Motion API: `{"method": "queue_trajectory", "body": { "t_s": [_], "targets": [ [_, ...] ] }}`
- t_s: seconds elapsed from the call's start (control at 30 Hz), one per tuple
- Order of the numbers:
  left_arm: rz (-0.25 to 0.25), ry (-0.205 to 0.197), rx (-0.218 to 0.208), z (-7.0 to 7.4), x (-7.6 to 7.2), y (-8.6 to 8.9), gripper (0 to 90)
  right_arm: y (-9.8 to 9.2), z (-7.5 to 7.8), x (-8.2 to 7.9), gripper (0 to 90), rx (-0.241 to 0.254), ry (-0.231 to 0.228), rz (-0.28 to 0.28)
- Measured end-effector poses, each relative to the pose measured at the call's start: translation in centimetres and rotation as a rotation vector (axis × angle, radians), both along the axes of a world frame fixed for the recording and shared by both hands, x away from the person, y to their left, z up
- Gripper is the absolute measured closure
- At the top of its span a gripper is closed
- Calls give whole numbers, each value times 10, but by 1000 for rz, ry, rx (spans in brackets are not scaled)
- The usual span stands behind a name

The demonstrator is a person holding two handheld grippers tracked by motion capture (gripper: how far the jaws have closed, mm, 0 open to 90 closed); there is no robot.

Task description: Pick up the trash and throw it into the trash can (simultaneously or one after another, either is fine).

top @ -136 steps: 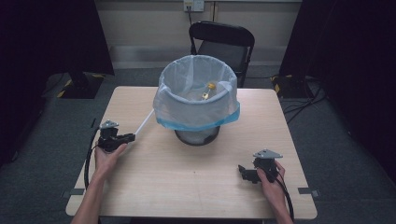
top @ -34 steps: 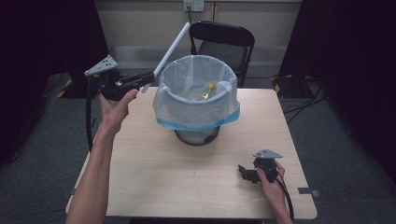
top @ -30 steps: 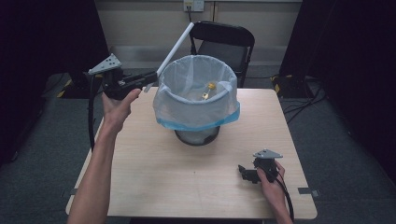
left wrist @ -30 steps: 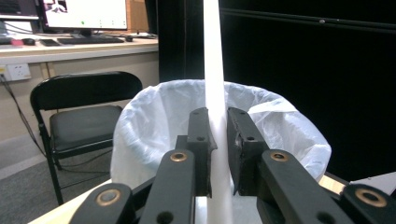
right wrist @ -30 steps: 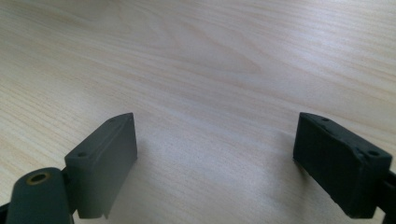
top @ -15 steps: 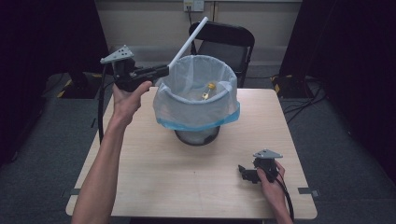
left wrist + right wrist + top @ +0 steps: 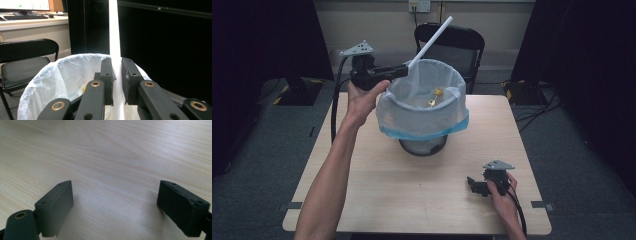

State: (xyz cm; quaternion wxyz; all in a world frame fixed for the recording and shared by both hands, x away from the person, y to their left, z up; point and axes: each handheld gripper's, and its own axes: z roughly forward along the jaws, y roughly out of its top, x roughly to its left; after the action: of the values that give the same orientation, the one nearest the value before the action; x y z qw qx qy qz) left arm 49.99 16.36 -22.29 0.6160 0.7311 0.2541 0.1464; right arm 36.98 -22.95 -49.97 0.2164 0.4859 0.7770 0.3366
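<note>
2 fingers of the left gripper (image 7: 404,70) are clamped on a white tube (image 7: 430,36), held slanting above the far-left rim of the lined bin (image 7: 422,107). Right gripper (image 7: 473,184) is rested wide open near the desk's (image 7: 377,185) near-right corner.

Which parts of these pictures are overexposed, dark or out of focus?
Left gripper view: the white tube is blown out, the right background black, the near claw links soft. Right gripper view: the left finger is blurred and the claw casts a soft shadow on the table. High view: the table is evenly lit, the surroundings dark.
</note>
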Motion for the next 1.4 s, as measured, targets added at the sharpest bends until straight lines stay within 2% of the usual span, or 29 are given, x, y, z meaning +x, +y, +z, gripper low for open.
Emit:
{"method": "queue_trajectory", "body": {
  "t_s": [0.07,0.2,0.3,0.37,0.4,0.47,0.53,0.6,0.7,0.8,0.87,0.93,1.07,1.17,1.23,1.3,1.37,1.4],
  "targets": [
    [-5,11,-5,-2,2,-3,805,0,0,0,127,0,0,0],
    [-17,22,29,-7,5,-15,804,0,0,0,127,0,0,0],
    [-41,43,31,-9,8,-18,800,0,0,0,127,0,0,0],
    [-42,46,47,-9,9,-20,792,0,0,0,127,0,0,0],
    [-46,48,42,-10,9,-20,702,0,0,0,126,0,0,0],
    [-40,53,48,-10,9,-18,695,0,0,0,127,0,0,0],
    [-23,55,56,-10,9,-17,616,0,0,0,127,0,0,0],
    [-35,64,46,-10,8,-15,559,0,0,0,127,0,0,0],
    [-5,43,58,-9,7,-13,459,0,0,0,127,0,0,0],
    [29,27,81,-7,5,-12,408,0,0,0,127,0,0,0],
    [40,15,82,-6,5,-9,356,0,0,0,127,0,0,0],
    [54,10,76,-5,4,-7,334,0,0,0,127,0,0,0],
    [71,-10,95,-7,1,-4,294,0,0,0,127,0,0,0],
    [59,-3,80,-9,0,0,253,0,0,0,127,0,0,0],
    [35,5,105,-10,0,3,231,0,0,0,127,0,0,0],
    [43,-2,114,-10,-1,7,196,0,0,0,127,0,0,0],
    [39,3,82,-9,-2,14,195,0,0,0,127,0,0,0],
    [39,2,82,-9,-2,17,187,0,0,0,127,0,0,0]
  ]
}}
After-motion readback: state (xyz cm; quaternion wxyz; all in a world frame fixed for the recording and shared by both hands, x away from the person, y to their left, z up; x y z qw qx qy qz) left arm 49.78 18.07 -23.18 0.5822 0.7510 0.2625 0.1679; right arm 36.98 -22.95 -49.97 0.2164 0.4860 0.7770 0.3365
